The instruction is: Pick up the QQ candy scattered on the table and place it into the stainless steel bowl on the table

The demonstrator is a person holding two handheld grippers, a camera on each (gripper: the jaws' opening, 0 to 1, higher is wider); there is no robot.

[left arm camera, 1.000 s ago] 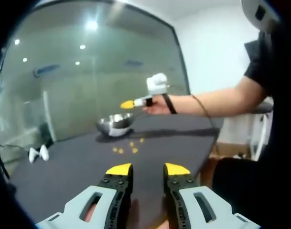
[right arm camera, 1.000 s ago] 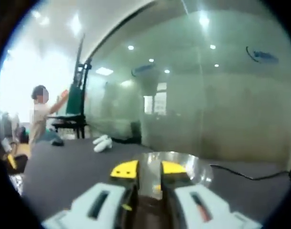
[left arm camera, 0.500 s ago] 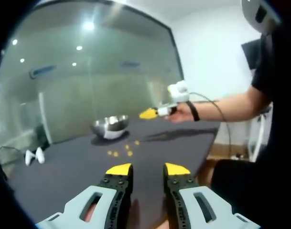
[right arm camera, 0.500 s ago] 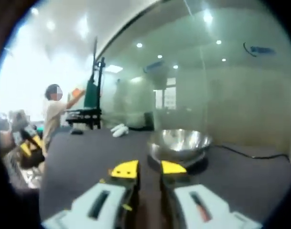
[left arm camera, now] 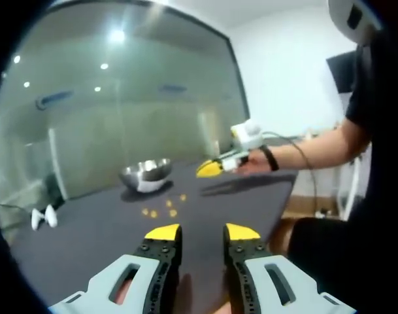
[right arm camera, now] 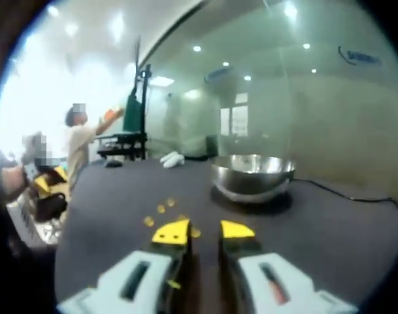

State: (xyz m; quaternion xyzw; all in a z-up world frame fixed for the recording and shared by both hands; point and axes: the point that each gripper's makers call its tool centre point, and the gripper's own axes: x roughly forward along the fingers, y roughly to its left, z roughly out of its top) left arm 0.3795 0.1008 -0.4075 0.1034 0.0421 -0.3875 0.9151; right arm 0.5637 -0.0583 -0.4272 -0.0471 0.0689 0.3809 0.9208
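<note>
Your left gripper [left arm camera: 202,233] hangs above the near part of the dark table [left arm camera: 87,242], its yellow-tipped jaws parted by a narrow gap with nothing between them. Well ahead of those tips, a small scatter of QQ candy [left arm camera: 161,210] lies on the tabletop as a few yellow pieces, and just beyond them stands the stainless steel bowl [left arm camera: 145,174], upright. To the right of the candy, your right gripper [left arm camera: 210,168] reaches in over the table at the end of your outstretched arm, yellow tip pointing toward the bowl; from the left gripper view you cannot tell how far its jaws stand apart.

In the right gripper view, your right gripper [right arm camera: 203,231] shows its jaws slightly parted and empty. The candy [right arm camera: 161,209] lies just past the left jaw tip and off to its left, one piece right beside that tip, none between the jaws. The bowl [right arm camera: 253,176] sits farther ahead, a little right of the jaw line, apart from the candy. A white object [right arm camera: 172,159] rests at the far side of the table, and a person [right arm camera: 78,147] stands beyond the table's left edge.
</note>
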